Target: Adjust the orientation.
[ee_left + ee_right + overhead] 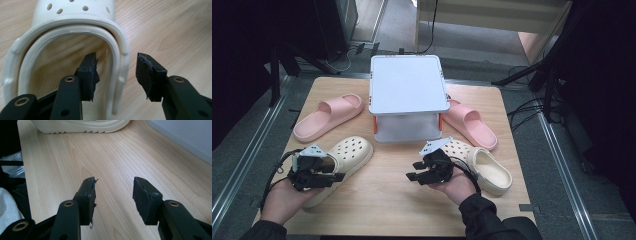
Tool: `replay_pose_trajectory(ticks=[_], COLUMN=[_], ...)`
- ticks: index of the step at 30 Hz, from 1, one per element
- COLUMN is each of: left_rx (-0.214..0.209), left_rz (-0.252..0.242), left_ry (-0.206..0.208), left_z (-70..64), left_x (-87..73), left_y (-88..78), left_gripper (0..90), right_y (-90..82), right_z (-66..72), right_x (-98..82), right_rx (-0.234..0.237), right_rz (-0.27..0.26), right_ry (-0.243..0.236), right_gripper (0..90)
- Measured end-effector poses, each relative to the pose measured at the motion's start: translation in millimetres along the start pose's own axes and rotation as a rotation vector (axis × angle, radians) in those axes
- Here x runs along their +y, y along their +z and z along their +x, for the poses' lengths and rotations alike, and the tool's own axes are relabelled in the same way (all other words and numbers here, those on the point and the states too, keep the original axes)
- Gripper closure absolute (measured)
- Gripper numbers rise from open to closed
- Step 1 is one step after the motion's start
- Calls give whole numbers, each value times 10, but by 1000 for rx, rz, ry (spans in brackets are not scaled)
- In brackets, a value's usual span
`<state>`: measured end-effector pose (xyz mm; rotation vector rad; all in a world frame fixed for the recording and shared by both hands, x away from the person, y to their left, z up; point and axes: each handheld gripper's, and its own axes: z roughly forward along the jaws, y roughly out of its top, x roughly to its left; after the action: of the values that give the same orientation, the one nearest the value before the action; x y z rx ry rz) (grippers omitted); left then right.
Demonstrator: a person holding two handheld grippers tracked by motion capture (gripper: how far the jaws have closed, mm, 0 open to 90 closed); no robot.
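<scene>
Straddling one clog's [75,37] rim, my left tool [116,75] gapes; right tool [113,197] open, empty. Two clogs, two pink slides [328,116], no writing.

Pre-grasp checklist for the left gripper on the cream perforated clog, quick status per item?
1. Left gripper astride the side wall of the left cream perforated foam clog: ok.
2. Pads pressing that wall: not ok, gaps on both sides.
3. Inner left fingertip inside the clog opening: ok.
4. Right gripper open, nothing between its jaws: ok.
5. White lidded box shut: ok.
6. Grip depth enough for lifting: cannot tell.
</scene>
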<state>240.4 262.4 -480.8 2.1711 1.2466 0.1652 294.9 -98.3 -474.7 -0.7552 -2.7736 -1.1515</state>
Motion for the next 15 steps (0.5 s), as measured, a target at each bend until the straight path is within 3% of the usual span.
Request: replay_pose_trajectory(ticks=[7, 9, 11, 15], left_rx=[-24, 7, 27, 18], left_rz=[13, 0, -8, -54], left_ry=[20, 39, 29, -5], left_z=[36, 22, 30, 39], left_x=[48, 68, 94, 137], left_y=[113, 80, 31, -93], left_gripper=[742, 763, 772, 773], right_y=[20, 21, 15, 3], right_z=[15, 17, 18, 13], right_x=[-14, -17, -25, -29], right_rx=[2, 2, 4, 2], right_rz=[19, 20, 16, 10], right_ry=[3, 3, 4, 12], right_gripper=[536, 537, 542, 544])
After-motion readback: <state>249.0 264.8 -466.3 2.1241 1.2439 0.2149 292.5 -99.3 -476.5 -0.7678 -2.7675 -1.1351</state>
